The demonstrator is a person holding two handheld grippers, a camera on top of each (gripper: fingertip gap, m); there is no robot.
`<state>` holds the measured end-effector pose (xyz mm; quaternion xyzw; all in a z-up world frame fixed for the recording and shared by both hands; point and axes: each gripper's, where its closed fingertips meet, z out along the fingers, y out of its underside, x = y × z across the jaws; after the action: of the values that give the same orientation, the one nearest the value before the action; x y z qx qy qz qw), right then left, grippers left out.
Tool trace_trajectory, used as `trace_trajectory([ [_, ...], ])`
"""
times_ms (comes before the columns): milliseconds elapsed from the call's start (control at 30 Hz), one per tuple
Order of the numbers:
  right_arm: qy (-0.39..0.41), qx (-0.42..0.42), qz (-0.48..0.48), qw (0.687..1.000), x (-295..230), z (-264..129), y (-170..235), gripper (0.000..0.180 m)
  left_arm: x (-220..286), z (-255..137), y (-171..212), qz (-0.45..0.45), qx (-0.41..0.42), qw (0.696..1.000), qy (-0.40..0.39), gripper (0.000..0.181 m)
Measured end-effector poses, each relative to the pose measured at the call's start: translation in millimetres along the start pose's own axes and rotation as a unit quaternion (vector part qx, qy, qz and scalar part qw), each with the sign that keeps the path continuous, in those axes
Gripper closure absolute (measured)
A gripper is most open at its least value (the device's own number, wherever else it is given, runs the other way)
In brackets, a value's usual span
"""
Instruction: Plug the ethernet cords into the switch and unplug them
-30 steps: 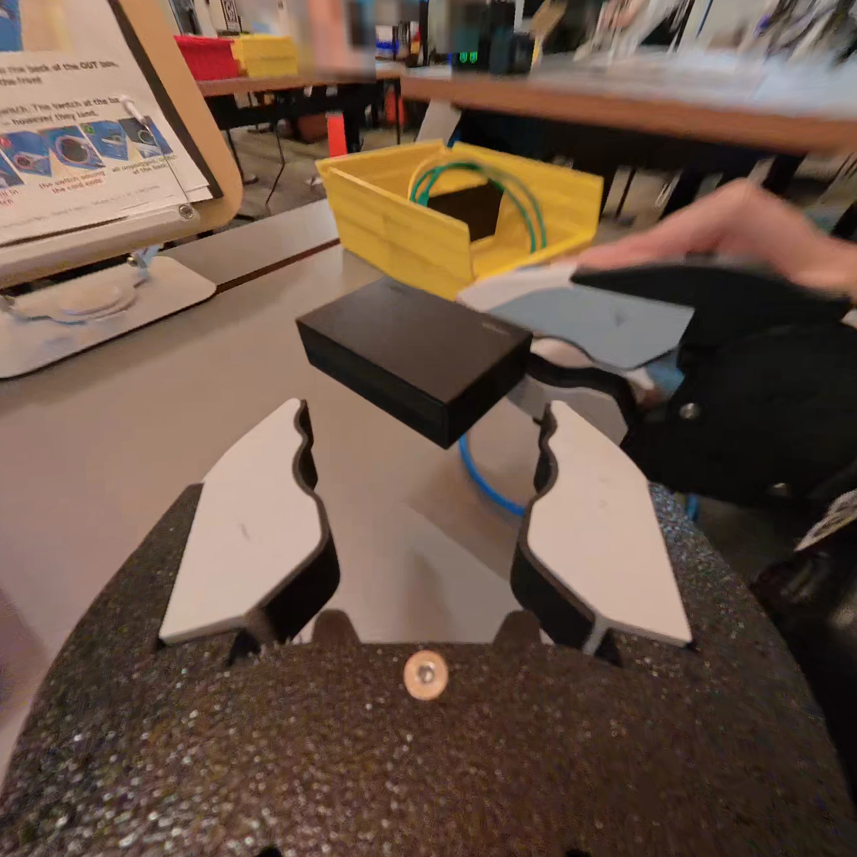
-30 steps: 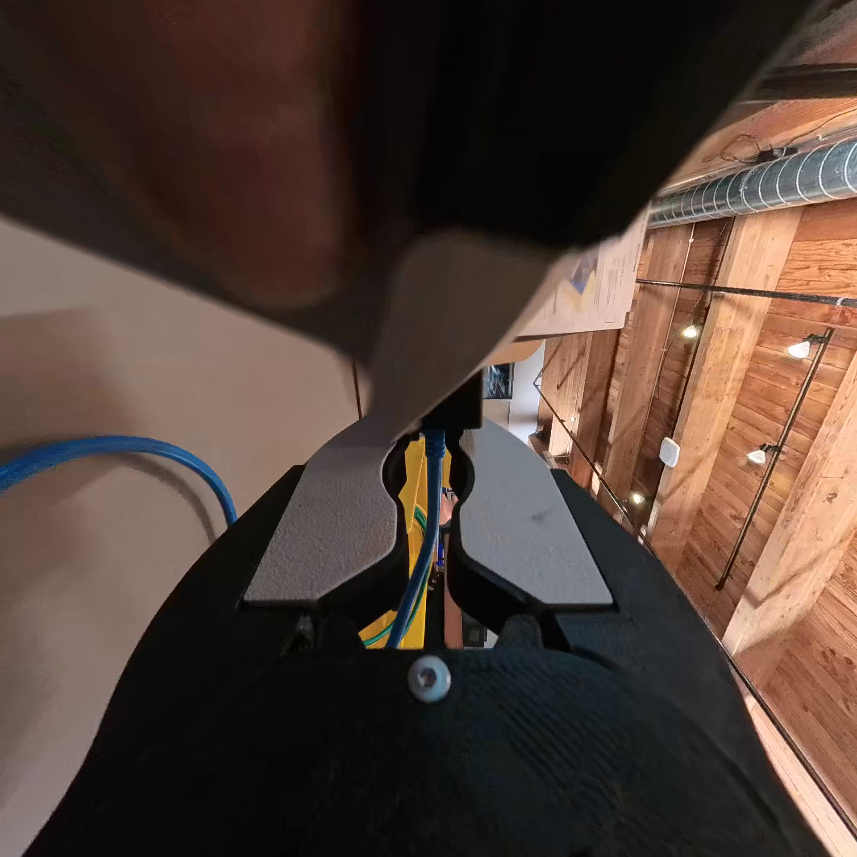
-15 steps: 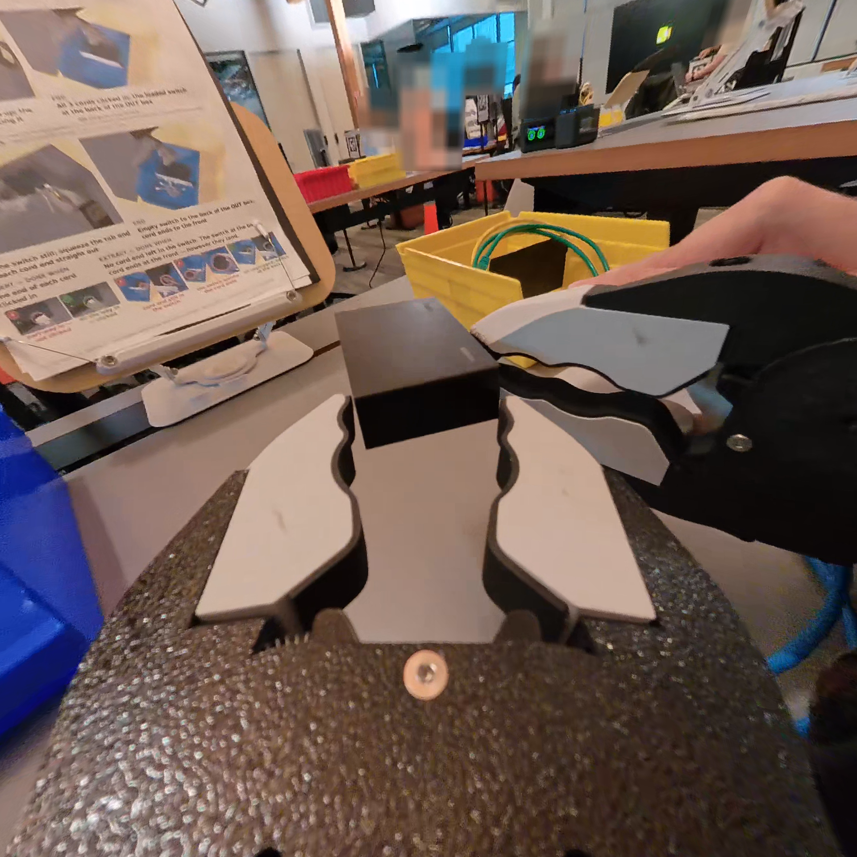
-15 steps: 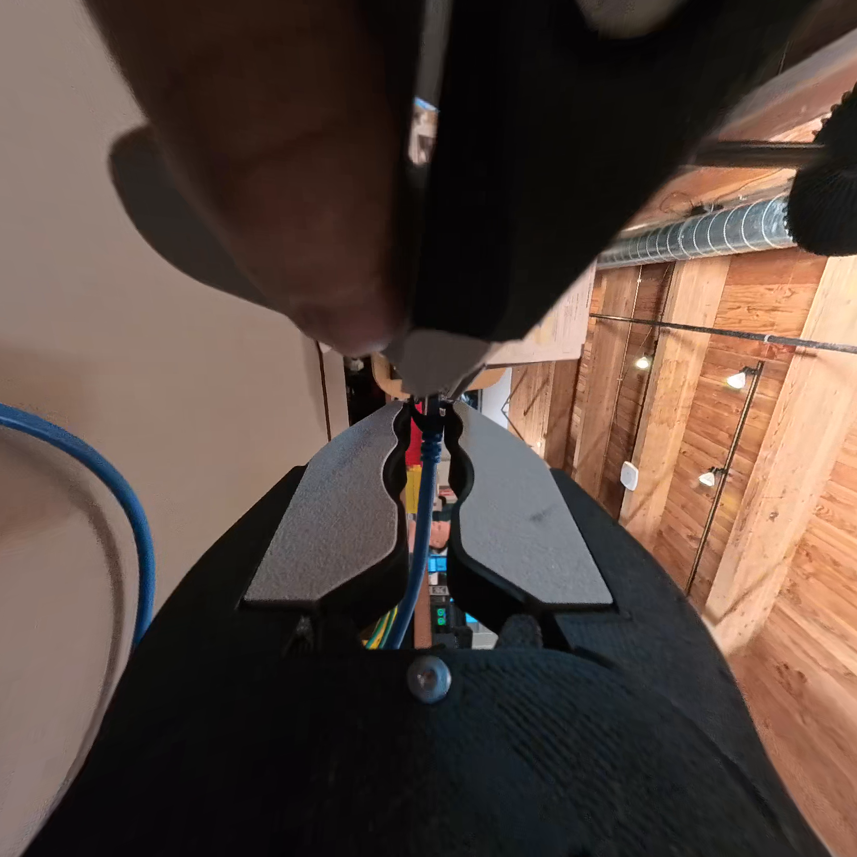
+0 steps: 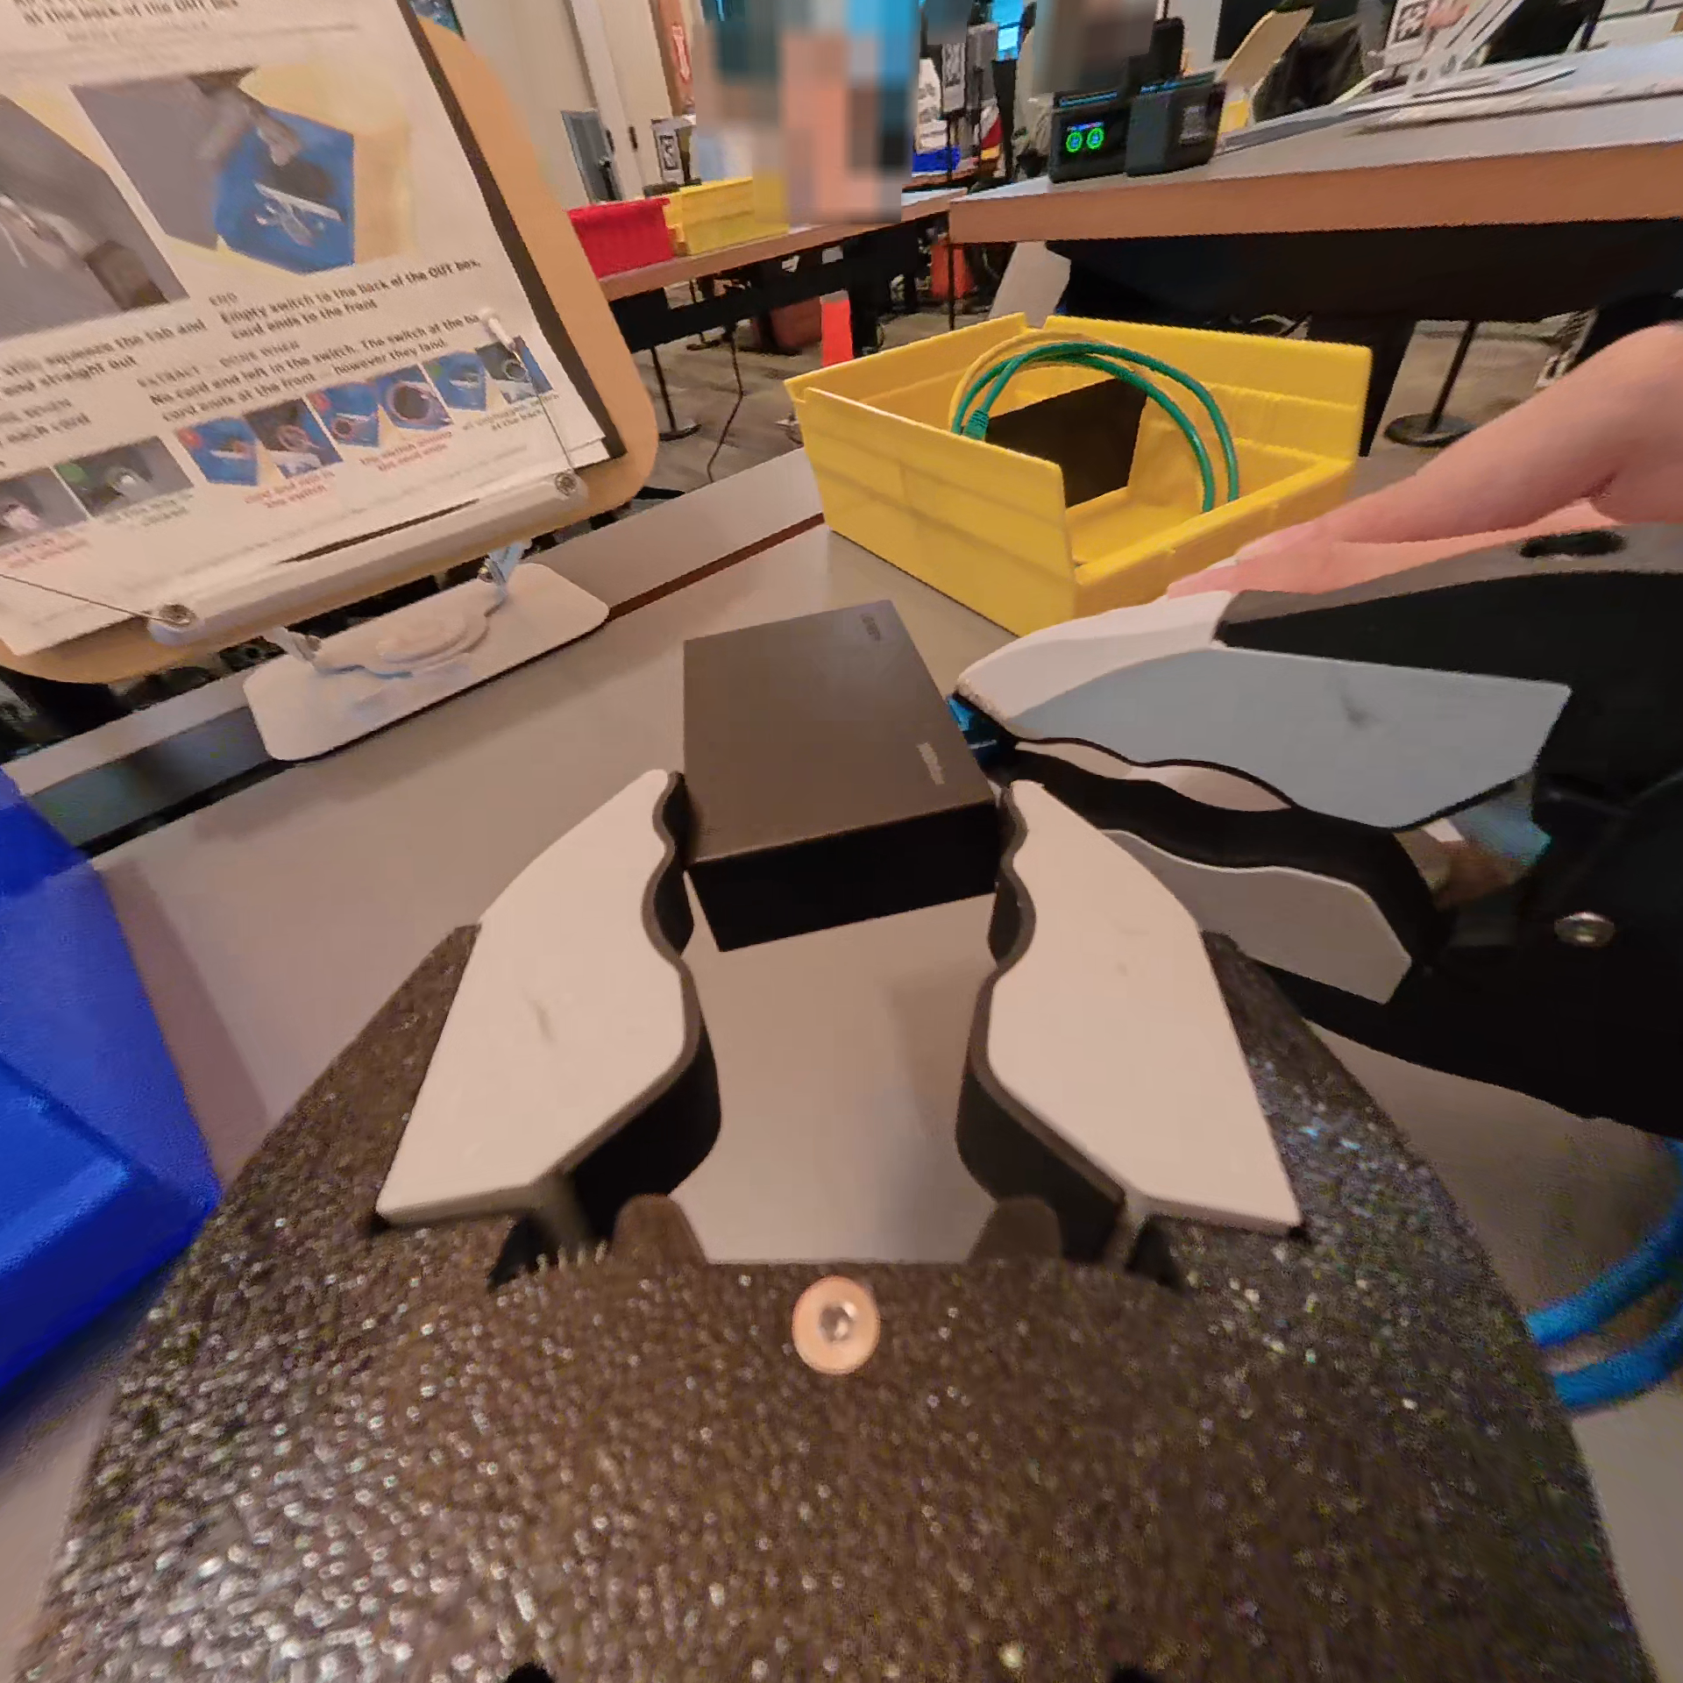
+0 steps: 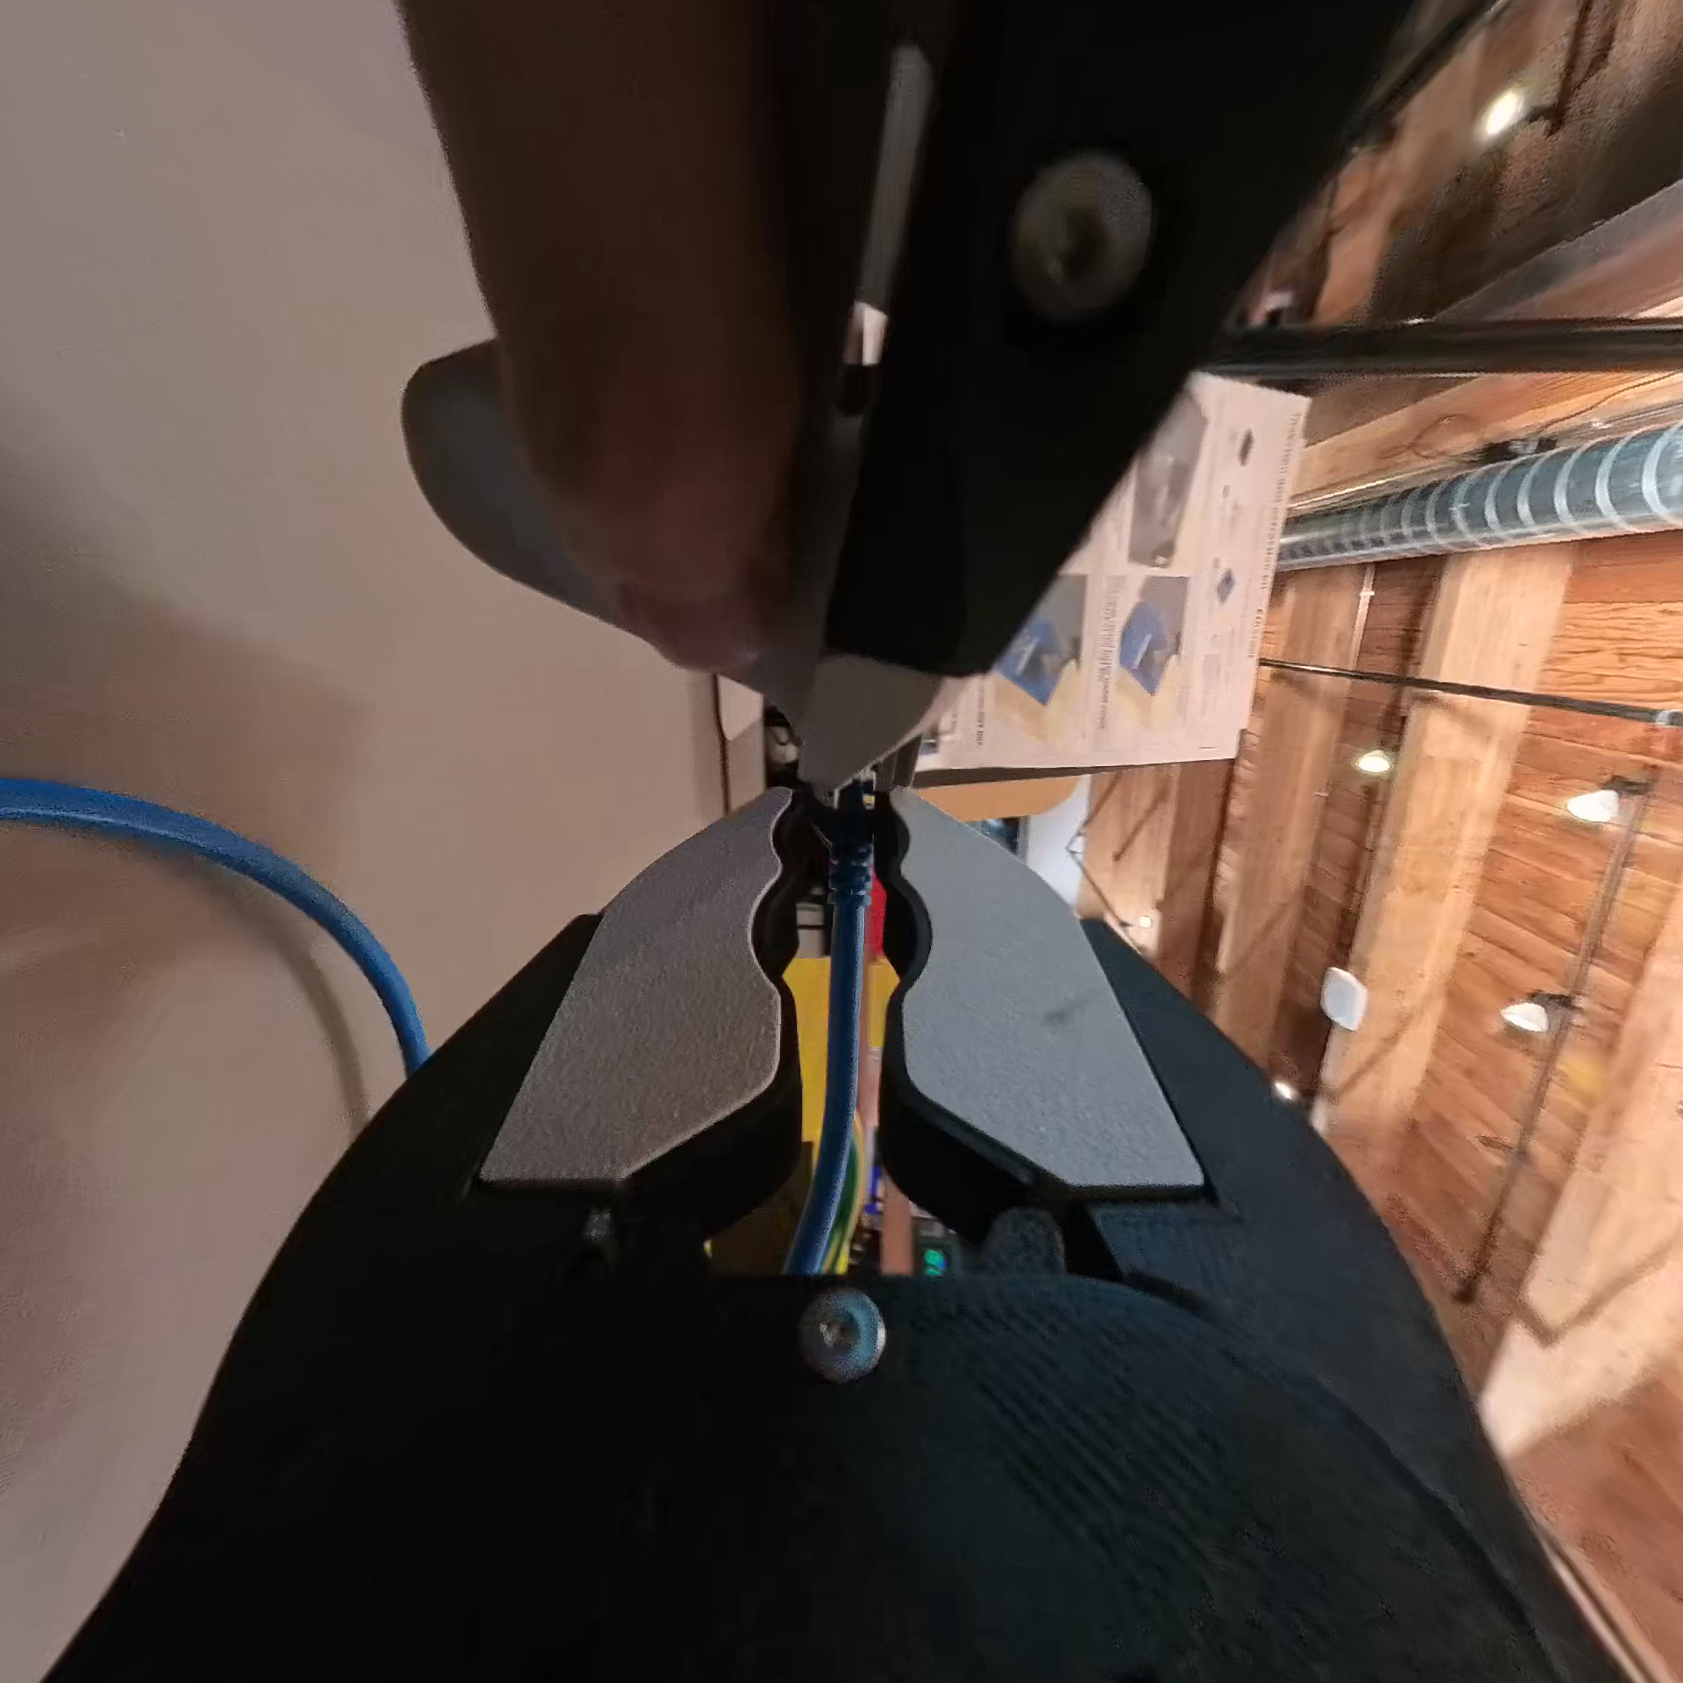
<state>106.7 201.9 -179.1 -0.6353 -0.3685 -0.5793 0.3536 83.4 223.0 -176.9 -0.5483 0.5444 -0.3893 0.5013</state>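
In the left wrist view the black switch (image 5: 820, 756) lies on the grey table (image 5: 364, 892). My left gripper (image 5: 838, 820) is shut on the switch's near end, with a pad pressed on each side. My right gripper (image 5: 988, 729) reaches in from the right, turned on its side, and holds the blue ethernet cord's plug (image 5: 973, 729) against the switch's right face. In the right wrist view my right gripper (image 6: 842, 810) is shut on the blue plug (image 6: 851, 838), and the cord (image 6: 842, 1047) runs back between the fingers. The left gripper's grey finger (image 6: 856, 719) looms just ahead.
A yellow bin (image 5: 956, 510) behind the switch holds a green cord (image 5: 1220, 446) and another black box. An instruction sheet on a stand (image 5: 273, 319) is at back left. A blue bin (image 5: 73, 1093) is at left. Blue cord loops (image 5: 1621, 1311) lie at right.
My left gripper went from wide open and short of the switch to closed on its near end. My right gripper kept hold of the blue plug at the switch's side.
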Motion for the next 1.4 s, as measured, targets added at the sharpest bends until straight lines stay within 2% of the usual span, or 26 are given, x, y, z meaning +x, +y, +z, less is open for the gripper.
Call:
trace_trajectory([
  [100,-0.041,0.033,0.04,0.998,-1.9,1.4,-5.7,0.165,-7.9,-0.5,2.0,-0.011,0.011,1.0,0.003,0.118],
  [167,-0.082,0.07,0.11,0.988,3.3,-3.3,-10.1,0.153,-19.0,-3.5,1.2,-0.009,0.016,1.0,0.001,0.118],
  [233,-0.144,0.117,0.243,0.952,15.8,-12.3,-12.3,0.148,-31.1,-8.8,-2.7,-0.012,0.03,0.999,0.003,0.118],
  [267,-0.186,0.14,0.321,0.918,22.5,-17.3,-12.1,0.142,-36.5,-11.5,-4.5,-0.011,0.036,0.999,0.006,0.118],
  [300,-0.227,0.159,0.4,0.874,30.4,-21.2,-10.0,0.131,-39.9,-14.2,-7.0,-0.006,0.045,0.999,0.012,0.118],
  [367,-0.309,0.195,0.538,0.76,44.4,-24.6,-2.6,0.113,-42.3,-18.9,-11.7,0.007,0.064,0.998,0.027,0.118],
  [467,-0.434,0.215,0.656,0.578,45.5,-17.5,9.1,0.106,-31.3,-23.2,-19.3,0.028,0.097,0.992,0.069,0.118],
  [567,-0.54,0.224,0.704,0.403,33.9,-13.4,3.2,0.118,-15.4,-26.9,-25.6,0.06,0.133,0.984,0.105,0.118],
  [600,-0.567,0.23,0.708,0.353,30.9,-14.1,-2.1,0.124,-10.5,-27.7,-25.9,0.071,0.139,0.981,0.116,0.118],
  [667,-0.613,0.227,0.701,0.285,22.1,-17.1,-16.7,0.131,-6.8,-27.4,-25.0,0.082,0.142,0.979,0.121,0.118],
  [700,-0.636,0.238,0.684,0.267,20.0,-23.2,-25.9,0.128,-5.6,-27.0,-23.6,0.082,0.14,0.979,0.126,0.118],
  [733,-0.652,0.242,0.669,0.263,16.6,-27.6,-34.0,0.129,-5.5,-26.6,-22.3,0.082,0.14,0.978,0.127,0.118],
  [833,-0.647,0.232,0.674,0.27,10.9,-18.5,-48.5,0.148,-11.3,-25.1,-17.1,0.079,0.137,0.98,0.121,0.118],
  [967,-0.651,0.207,0.702,0.2,8.2,-7.2,-54.2,0.157,-21.6,-24.7,-10.5,0.072,0.132,0.982,0.117,0.118],
  [1033,-0.651,0.199,0.71,0.18,6.9,-4.7,-55.9,0.157,-24.1,-24.5,-7.8,0.064,0.133,0.982,0.121,0.118],
  [1267,-0.682,0.163,0.693,0.169,-3.7,-11.7,-55.9,0.159,-19.6,-25.8,-0.6,0.075,0.129,0.977,0.155,0.118],
  [1400,-0.692,0.144,0.684,0.183,-8.3,-17.6,-53.7,0.159,-14.3,-27.2,1.3,0.083,0.126,0.973,0.175,0.118],
])
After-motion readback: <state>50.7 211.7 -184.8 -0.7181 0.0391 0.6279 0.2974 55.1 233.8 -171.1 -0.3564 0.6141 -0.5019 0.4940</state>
